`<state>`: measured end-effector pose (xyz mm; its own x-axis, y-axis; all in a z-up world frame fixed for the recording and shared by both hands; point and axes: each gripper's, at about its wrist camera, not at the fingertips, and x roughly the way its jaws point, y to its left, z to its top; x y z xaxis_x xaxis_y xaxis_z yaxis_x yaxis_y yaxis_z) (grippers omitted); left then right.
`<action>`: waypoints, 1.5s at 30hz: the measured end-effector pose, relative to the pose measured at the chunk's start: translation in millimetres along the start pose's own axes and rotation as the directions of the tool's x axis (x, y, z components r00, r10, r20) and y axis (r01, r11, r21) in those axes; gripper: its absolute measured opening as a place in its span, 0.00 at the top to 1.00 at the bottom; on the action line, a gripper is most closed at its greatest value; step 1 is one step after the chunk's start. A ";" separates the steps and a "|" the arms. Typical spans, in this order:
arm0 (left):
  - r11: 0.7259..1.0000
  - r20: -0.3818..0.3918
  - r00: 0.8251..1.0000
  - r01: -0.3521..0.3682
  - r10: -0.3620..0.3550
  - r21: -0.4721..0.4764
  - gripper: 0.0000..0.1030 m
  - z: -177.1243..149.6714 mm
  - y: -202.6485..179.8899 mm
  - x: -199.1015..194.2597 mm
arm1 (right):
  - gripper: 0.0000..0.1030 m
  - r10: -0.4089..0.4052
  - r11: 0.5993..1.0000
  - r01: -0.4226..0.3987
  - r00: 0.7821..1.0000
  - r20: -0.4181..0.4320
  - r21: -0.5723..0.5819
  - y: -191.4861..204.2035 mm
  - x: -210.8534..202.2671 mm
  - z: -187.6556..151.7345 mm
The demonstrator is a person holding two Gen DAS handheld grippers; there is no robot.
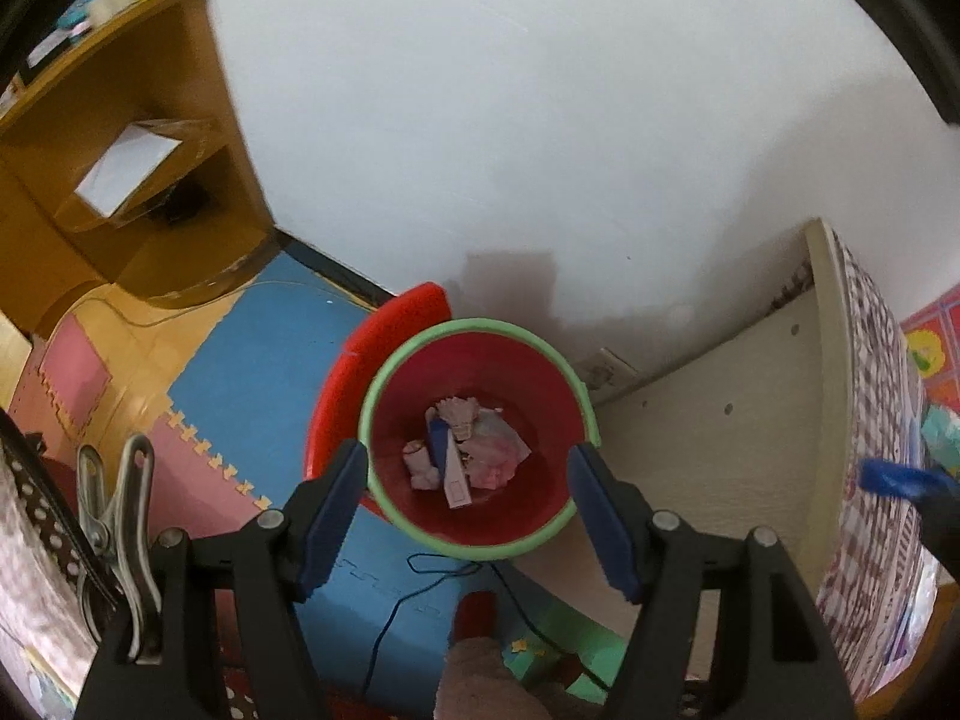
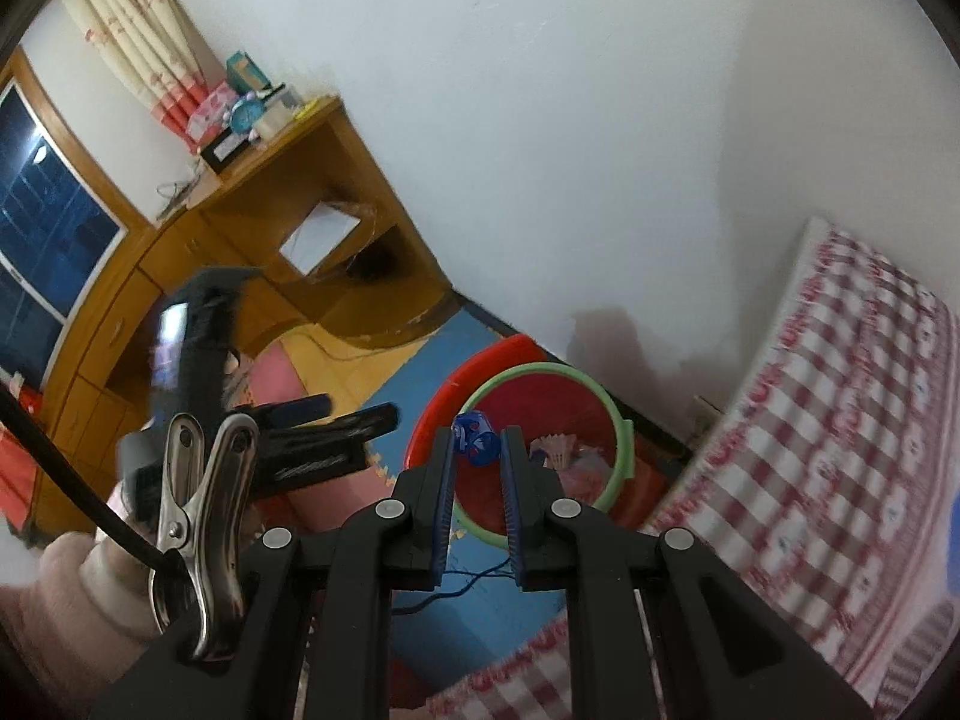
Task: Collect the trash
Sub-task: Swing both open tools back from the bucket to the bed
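Note:
A red bin with a green rim point(image 1: 480, 327) stands on the floor by the wall. It holds crumpled paper, a shuttlecock and a blue-and-white strip point(image 1: 447, 462). My left gripper point(image 1: 467, 456) hangs open right above the bin's mouth, nothing between its fingers. In the right wrist view the bin's rim point(image 2: 624, 450) lies just beyond my right gripper point(image 2: 478, 438), which is shut on a small blue piece of trash point(image 2: 477, 444). The left gripper point(image 2: 360, 411) shows to its left, held by a hand in a pale sleeve.
A red tub point(image 1: 390, 324) sits behind the bin. The checked-cloth table point(image 2: 840, 420) and its pale side panel point(image 1: 720, 408) stand close on the right. A wooden desk point(image 1: 120, 120) fills the left corner. A thin cable point(image 1: 420, 582) lies on the foam mats.

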<state>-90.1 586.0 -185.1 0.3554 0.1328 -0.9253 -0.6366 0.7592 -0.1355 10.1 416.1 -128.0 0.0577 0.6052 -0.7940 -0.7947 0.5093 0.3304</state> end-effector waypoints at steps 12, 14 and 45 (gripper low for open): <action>0.994 0.019 1.000 -0.020 0.022 -0.103 0.30 -18.2 43.2 -32.2 | 0.70 -0.019 1.000 0.018 0.999 -0.040 -0.023 9.0 54.7 20.3; 0.993 0.023 0.999 -0.024 0.027 -0.112 0.30 -20.5 46.7 -35.6 | 0.70 -0.010 1.000 0.009 1.000 -0.028 -0.023 10.0 53.7 21.4; 0.997 0.115 0.992 -0.052 0.059 -0.062 0.30 -42.8 6.0 -104.6 | 0.70 0.067 0.998 -0.066 0.987 0.145 -0.009 42.8 -79.2 -61.3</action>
<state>-160.5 549.4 -104.2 0.3934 0.2493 -0.8849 -0.6951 0.7106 -0.1089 -65.6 352.4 -82.3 0.0918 0.7202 -0.6877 -0.8023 0.4626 0.3773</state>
